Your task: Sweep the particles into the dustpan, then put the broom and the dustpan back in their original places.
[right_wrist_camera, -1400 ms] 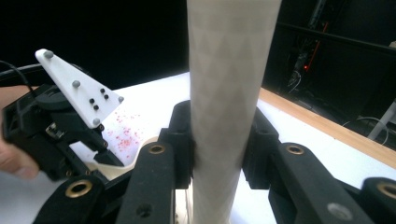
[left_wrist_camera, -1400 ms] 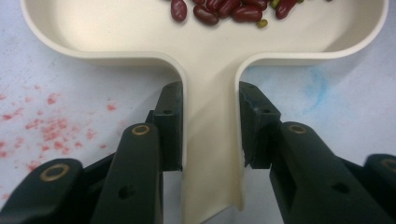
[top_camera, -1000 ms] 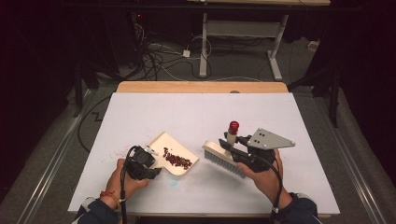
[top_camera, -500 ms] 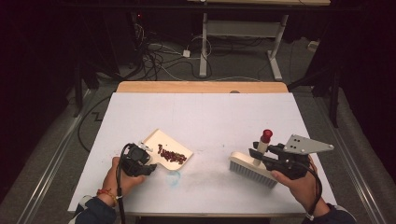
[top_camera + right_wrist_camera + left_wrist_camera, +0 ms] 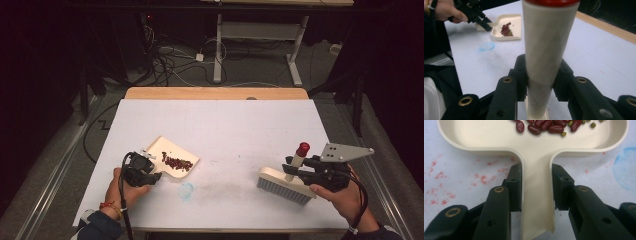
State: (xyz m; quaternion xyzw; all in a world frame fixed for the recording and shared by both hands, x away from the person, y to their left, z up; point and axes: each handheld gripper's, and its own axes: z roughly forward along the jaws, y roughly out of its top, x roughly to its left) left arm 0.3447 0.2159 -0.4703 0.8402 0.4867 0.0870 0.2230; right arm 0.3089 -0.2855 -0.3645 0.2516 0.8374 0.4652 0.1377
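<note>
High view: left gripper (image 5: 150, 176) pinches the handle of the dustpan (image 5: 172, 151) at table (image 5: 225, 125) left; right gripper (image 5: 300, 172) clamps the brush (image 5: 286, 184), well apart to the right.
Left gripper view: jaws pressed on handle; beans (image 5: 546, 126) heaped in pan.
Right gripper view: jaws squeeze the brush handle (image 5: 547, 55).
Handling: keep pan level, brush bristles-down.

Clamped by the left claw (image 5: 537, 187) on both sides: the flat handle of a cream dustpan (image 5: 499, 138), running down between the two black jaws. Lying in the pan, toward its far edge: dark red beans (image 5: 546, 126) with a few small green beans (image 5: 563, 134). Below, a white bench (image 5: 461, 170) speckled with red marks at left, smudged blue (image 5: 626, 167) at right
</note>
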